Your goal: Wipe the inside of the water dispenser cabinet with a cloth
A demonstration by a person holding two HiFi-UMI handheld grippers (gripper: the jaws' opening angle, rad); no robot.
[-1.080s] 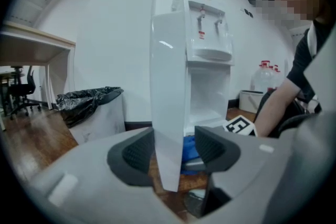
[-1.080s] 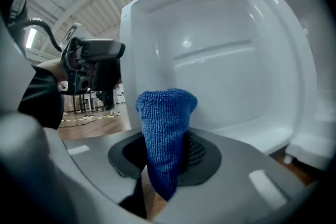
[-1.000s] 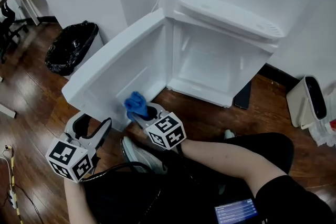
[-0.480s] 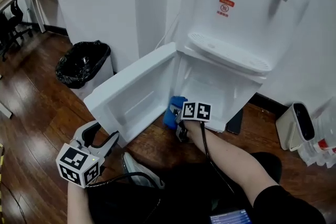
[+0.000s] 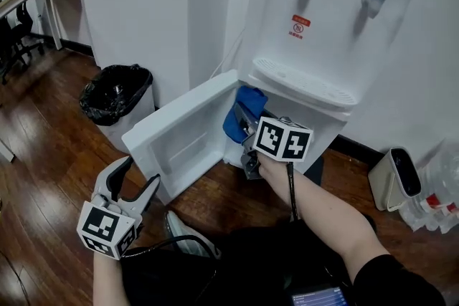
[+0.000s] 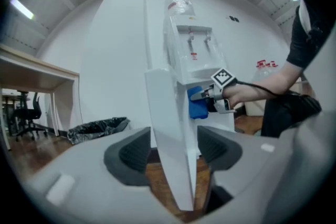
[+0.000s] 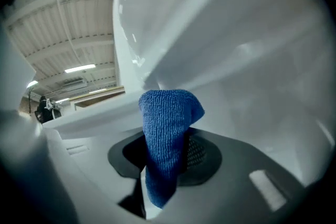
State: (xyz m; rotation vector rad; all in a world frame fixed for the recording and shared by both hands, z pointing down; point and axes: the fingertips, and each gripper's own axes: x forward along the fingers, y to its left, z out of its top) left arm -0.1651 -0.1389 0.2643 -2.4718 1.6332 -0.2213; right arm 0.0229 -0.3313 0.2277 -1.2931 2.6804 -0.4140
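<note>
The cloth point(image 7: 165, 134) is seen as rough terry, the cabinet door point(image 5: 179, 134) as smooth glossy plastic, the floor point(image 5: 50, 147) as polished wood.

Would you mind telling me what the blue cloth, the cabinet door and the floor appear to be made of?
Blue cloth: likely microfibre, matte, with a fine looped, nubby weave.
Cabinet door: probably moulded plastic, smooth white with soft sheen.
Floor: wood or wood-look laminate, glossy, showing plank seams and reflections.
</note>
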